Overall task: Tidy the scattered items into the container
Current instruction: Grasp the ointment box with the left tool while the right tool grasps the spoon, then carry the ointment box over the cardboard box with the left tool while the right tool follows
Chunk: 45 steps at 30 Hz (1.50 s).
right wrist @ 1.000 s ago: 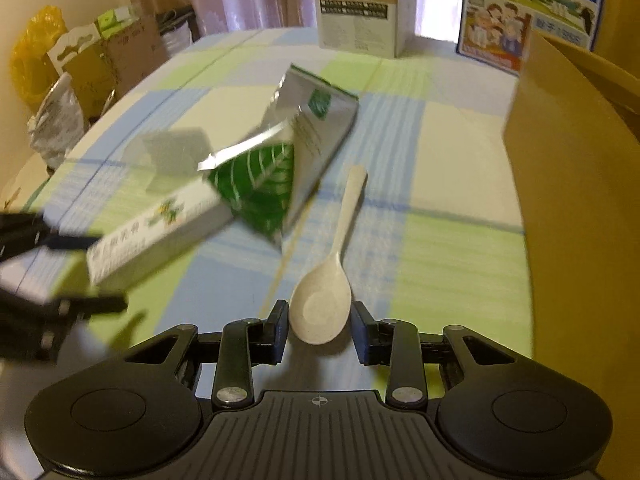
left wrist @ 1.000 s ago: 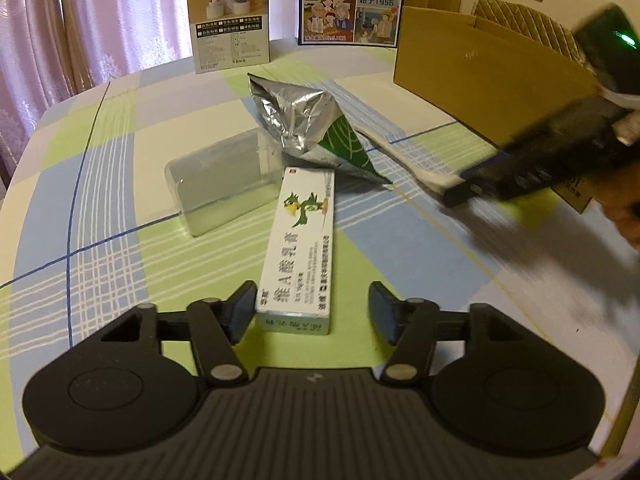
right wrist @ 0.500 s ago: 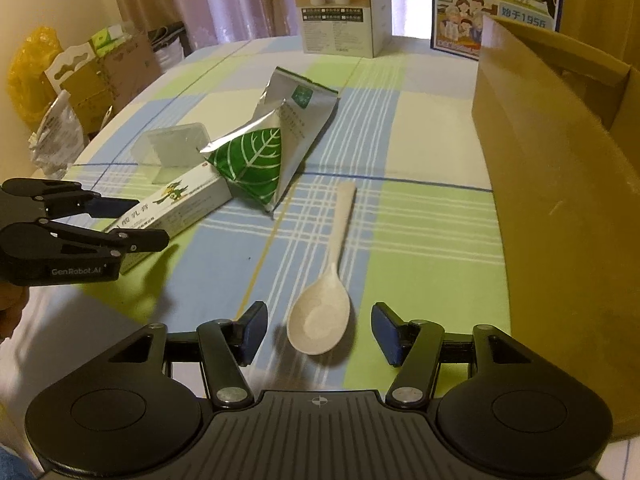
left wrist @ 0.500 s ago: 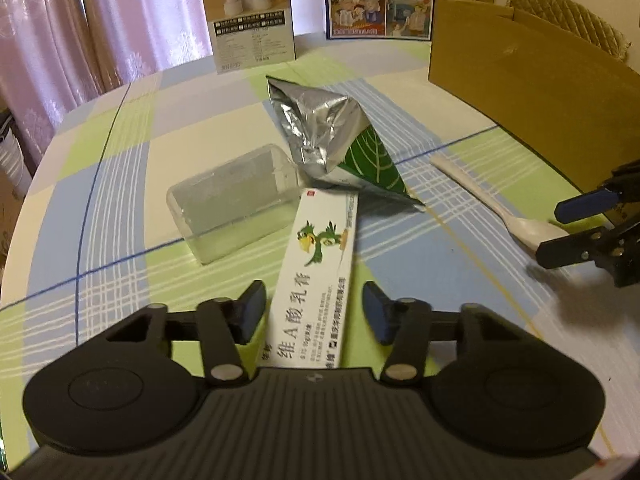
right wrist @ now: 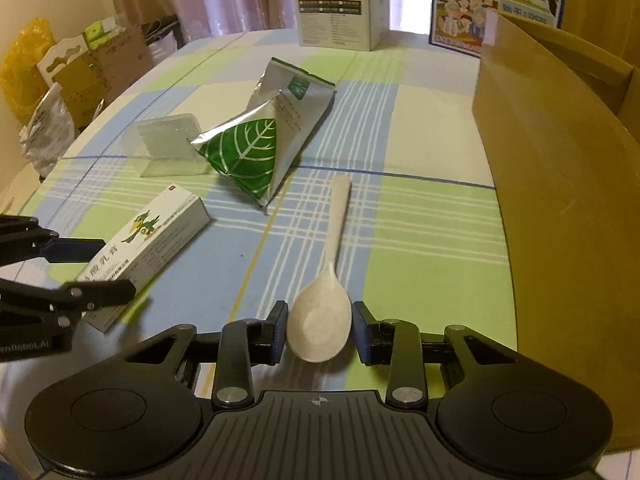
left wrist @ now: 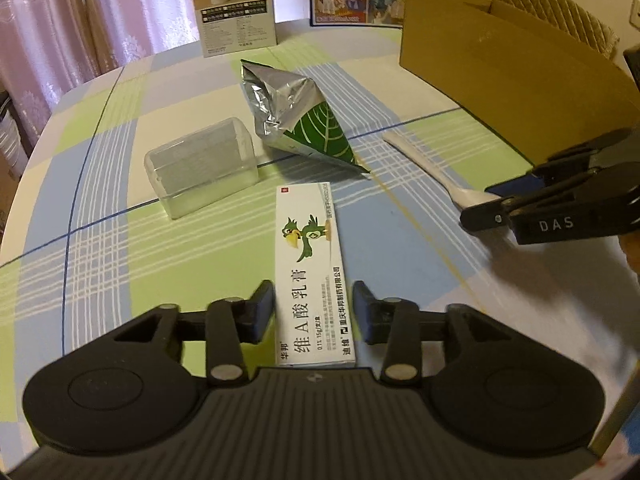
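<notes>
Left wrist view, item one: our left gripper (left wrist: pixel 313 307) straddles the near end of the white ointment carton (left wrist: pixel 311 276), which lies flat on the checked desk (left wrist: pixel 100 264). Its jaws have just been opening a little; the left pad sits against the carton's edge while a sliver of gap shows at the right pad, so we log it as released, carton between the jaws.

Item two: a clear plastic case (left wrist: pixel 202 172) rests beyond the carton to the left, apart from it.

Item three: a silver foil pouch with a green leaf print (left wrist: pixel 292 120) lies just beside the case, its pointed corner aimed toward the carton's far end.

Item four: a brown cardboard box (left wrist: pixel 500 68), the container, stands along the right side of the desk.

Right wrist view, item five: our right gripper (right wrist: pixel 319 330) has the bowl of the cream spoon (right wrist: pixel 320 328) between its jaws, which have just been closing. Both pads lie against the bowl's edges, so we record it clenched on the spoon; the handle points away toward the pouch. We cannot tell whether the spoon is lifted off the cloth.

Item six: two printed cartons (right wrist: pixel 340 12) stand upright at the desk's far edge.
</notes>
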Motion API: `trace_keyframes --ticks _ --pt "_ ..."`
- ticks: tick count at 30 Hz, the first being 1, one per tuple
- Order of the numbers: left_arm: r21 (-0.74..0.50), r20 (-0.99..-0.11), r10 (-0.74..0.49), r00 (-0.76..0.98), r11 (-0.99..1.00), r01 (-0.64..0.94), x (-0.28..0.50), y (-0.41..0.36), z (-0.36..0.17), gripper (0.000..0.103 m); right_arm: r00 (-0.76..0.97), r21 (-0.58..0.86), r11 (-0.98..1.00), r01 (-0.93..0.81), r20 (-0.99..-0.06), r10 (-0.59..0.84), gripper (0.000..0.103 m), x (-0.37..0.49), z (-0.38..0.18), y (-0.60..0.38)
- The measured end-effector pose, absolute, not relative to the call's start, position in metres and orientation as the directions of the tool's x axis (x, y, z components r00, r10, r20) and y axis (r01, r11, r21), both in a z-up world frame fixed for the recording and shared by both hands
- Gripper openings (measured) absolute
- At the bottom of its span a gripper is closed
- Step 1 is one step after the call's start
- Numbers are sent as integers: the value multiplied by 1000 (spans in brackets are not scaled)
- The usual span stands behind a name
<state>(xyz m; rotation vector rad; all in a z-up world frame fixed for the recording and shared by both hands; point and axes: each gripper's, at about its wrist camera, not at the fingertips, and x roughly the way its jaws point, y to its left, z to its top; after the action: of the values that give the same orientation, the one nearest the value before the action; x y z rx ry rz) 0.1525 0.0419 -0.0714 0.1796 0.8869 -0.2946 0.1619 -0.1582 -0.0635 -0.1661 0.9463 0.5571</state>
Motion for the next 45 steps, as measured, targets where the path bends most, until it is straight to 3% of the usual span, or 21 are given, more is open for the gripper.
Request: trace_keyframes --ticks 13,17,20,35,45 --pt "23 -783 -162 601 957 289 171 36 -78 49 457 114 842 -527 -798 394 31 159 -61 -158" --pt "28 -790 -156 593 957 289 175 35 -80 47 461 123 846 -519 -793 398 31 160 -61 -160" --pt "34 -796 -148 587 957 288 176 34 -81 33 458 134 848 -513 -792 403 31 162 -64 -160" --pt "14 -803 -161 573 957 289 163 32 -76 33 461 93 843 -530 -802 378 30 159 -65 -155" --pt "10 -787 -163 596 961 276 151 31 -56 33 525 100 848 -520 -746 410 30 144 -39 -164"
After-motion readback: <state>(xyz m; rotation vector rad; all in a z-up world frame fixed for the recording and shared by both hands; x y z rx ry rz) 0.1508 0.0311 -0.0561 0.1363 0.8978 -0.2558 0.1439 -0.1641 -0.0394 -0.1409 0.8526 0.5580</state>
